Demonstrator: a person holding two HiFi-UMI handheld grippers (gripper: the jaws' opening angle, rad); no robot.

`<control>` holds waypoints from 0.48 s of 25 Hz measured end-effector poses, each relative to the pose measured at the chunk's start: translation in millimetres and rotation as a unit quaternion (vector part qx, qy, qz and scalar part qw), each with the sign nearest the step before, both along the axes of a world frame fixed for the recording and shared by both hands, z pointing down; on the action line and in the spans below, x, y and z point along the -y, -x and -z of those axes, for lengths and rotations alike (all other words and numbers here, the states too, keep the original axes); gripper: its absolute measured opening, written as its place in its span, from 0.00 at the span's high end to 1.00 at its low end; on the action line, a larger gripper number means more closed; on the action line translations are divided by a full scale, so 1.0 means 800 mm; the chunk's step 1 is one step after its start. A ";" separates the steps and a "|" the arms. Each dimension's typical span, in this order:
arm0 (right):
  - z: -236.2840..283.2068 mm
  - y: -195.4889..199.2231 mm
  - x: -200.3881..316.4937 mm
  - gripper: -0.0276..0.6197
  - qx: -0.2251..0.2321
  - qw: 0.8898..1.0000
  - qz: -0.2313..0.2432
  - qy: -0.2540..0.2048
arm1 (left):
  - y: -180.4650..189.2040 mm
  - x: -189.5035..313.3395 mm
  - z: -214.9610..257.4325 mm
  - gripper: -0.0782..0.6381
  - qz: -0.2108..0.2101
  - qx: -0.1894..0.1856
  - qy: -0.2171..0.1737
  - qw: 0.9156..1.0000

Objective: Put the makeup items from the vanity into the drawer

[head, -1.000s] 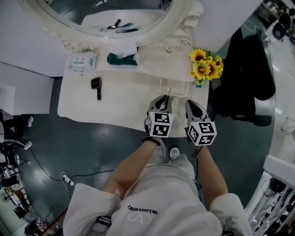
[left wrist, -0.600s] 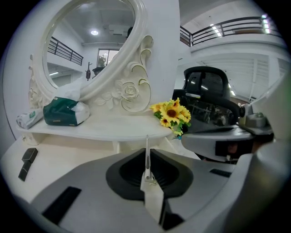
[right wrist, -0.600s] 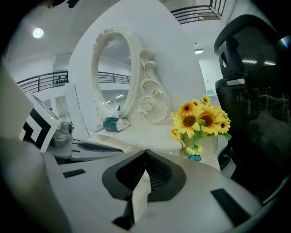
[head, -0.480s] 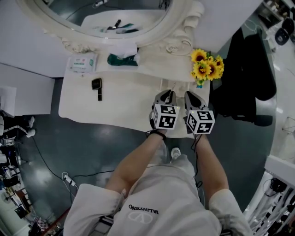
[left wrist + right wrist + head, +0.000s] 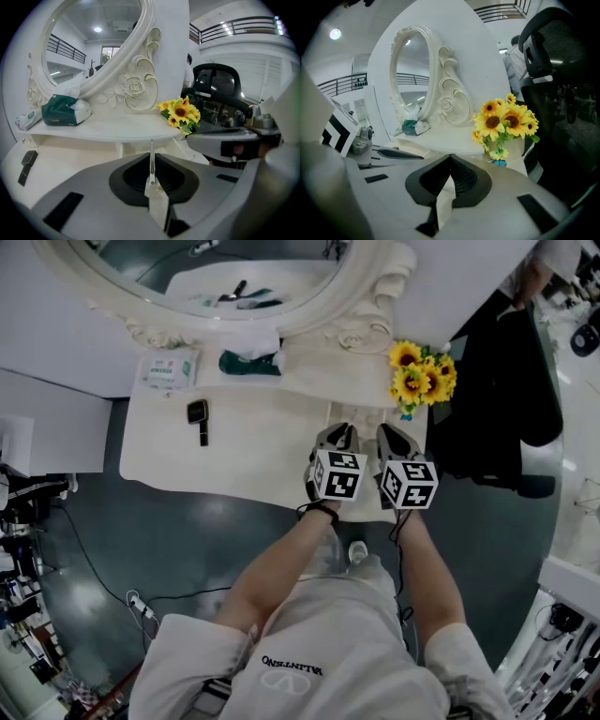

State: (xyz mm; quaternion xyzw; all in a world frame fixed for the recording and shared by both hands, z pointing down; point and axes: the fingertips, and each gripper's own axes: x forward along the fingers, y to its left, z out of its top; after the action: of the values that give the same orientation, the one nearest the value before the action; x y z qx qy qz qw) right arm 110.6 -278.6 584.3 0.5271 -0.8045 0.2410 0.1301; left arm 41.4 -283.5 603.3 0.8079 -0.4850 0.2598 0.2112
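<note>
white vanity top [image 5: 244,451] now lies under both grippers, which sit a little further in over its right front part than a second ago and have hardly shifted in the last half second; the black makeup item [image 5: 195,411] stays on its left side, well apart from them. the left gripper [image 5: 151,157] is clamped on a thin metal tool [image 5: 151,145] standing upright between its jaws, while the right gripper [image 5: 450,158] has its jaws pressed together on nothing. seen from the head, the marker cubes cover most of both grippers and the tool barely shows, so its kind cannot be told.
</note>
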 end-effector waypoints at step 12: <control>-0.005 0.002 -0.004 0.94 -0.003 1.000 0.003 0.004 | -0.001 0.003 -0.009 0.83 -0.001 -0.004 0.011 1.000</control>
State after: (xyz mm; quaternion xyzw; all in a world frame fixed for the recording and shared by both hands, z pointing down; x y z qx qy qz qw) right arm 109.1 -275.0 588.1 0.5249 -0.8046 0.2427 0.1350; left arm 42.0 -285.9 610.7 0.8070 -0.4806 0.2617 0.2222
